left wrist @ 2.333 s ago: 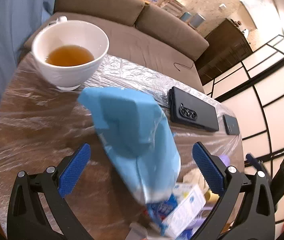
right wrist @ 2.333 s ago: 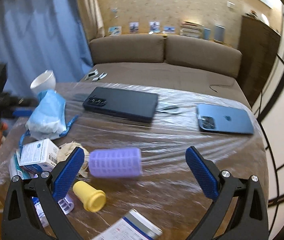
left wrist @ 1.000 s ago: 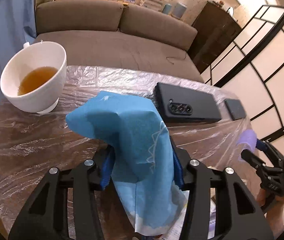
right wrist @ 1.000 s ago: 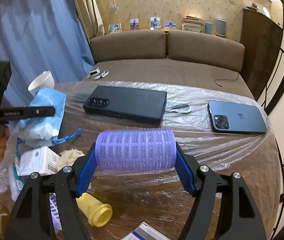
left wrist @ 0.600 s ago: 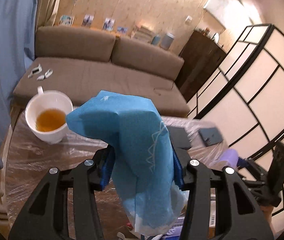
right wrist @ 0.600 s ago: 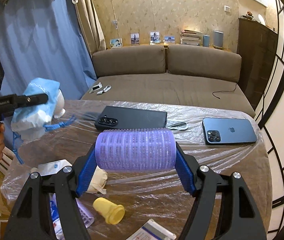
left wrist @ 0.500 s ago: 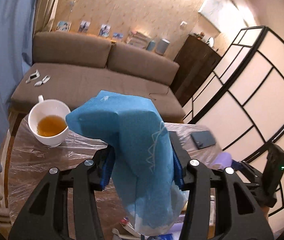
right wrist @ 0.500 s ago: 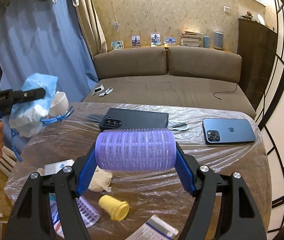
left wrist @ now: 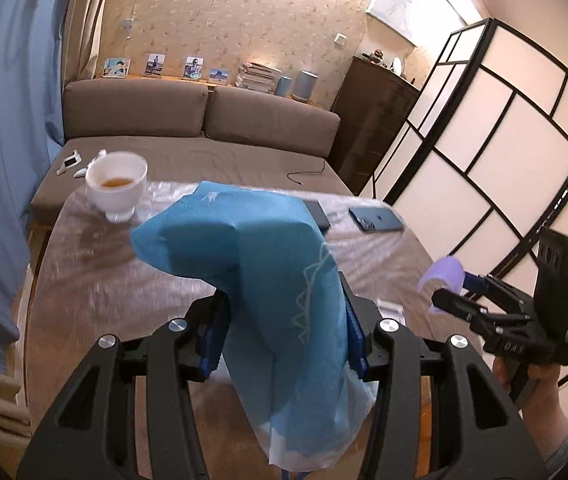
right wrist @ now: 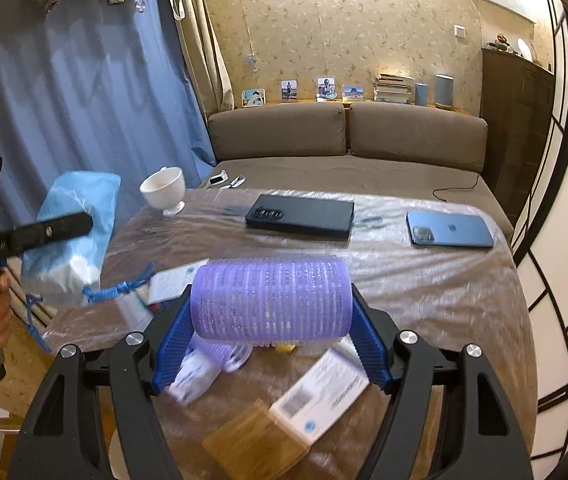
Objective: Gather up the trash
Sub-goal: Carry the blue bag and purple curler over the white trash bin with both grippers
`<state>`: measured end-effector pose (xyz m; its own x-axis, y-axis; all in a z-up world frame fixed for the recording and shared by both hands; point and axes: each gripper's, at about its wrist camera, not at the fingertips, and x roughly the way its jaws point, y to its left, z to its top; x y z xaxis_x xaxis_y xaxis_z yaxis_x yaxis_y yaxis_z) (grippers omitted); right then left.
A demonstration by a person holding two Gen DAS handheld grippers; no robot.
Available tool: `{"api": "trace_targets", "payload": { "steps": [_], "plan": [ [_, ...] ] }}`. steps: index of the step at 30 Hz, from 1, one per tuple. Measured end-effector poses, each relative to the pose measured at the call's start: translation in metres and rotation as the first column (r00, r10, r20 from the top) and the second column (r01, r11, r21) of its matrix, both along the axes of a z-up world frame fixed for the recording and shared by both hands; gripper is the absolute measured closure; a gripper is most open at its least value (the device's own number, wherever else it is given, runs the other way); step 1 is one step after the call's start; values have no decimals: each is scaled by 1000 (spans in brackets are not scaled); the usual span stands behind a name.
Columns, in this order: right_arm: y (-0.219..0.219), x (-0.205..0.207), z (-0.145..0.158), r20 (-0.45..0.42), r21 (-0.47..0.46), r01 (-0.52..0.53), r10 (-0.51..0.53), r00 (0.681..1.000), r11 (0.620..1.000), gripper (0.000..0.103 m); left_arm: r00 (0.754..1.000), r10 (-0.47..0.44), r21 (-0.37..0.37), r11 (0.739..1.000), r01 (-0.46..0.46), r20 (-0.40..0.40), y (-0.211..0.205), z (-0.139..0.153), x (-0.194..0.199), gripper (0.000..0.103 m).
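A: What is hidden?

B: The blue bag [left wrist: 268,280] covers the left gripper's [left wrist: 284,328] pads and part of the black phone [right wrist: 300,212]. The purple roller [right wrist: 271,298], clamped end to end in the right gripper [right wrist: 271,320], hides a yellow thing under it.

A: So both are gripping, above the table [right wrist: 444,300]?

B: Yes, both held clear of it.

A: Any writing?

B: The white boxes' [right wrist: 324,392] print is blurred. The blue phone [right wrist: 450,229] shows an apple logo.
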<state>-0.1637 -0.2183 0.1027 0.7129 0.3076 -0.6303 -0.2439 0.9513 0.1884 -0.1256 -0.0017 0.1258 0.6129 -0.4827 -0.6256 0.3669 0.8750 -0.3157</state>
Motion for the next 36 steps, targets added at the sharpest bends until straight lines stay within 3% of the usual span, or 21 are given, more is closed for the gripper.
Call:
{"api": "trace_targets", "payload": {
  "steps": [7,13,24,29,36],
  "plan": [
    [9,-49,-19,-59,82,-4,9,998,997,33,1000,15,-16,1000,-15,-22,8,-15,-46,53],
    [22,-77,-32,-102,76,-24,32,994,997,32,1000,22,15,1000,-22,-13,5,-22,-78,53],
    [34,-111,-57,-189,97,-52,70,979,994,33,990,-104,71,991,111,-93,0,-50,-129,53],
    [34,-125,-79,-251,116,-42,70,965,992,32,987,-119,145,980,134,-110,-14,-71,-143,53],
    [39,-133,-102,-298,91,-31,57,953,995,32,978,-121,155,977,147,-168,-26,-98,-150,53]
  ]
}}
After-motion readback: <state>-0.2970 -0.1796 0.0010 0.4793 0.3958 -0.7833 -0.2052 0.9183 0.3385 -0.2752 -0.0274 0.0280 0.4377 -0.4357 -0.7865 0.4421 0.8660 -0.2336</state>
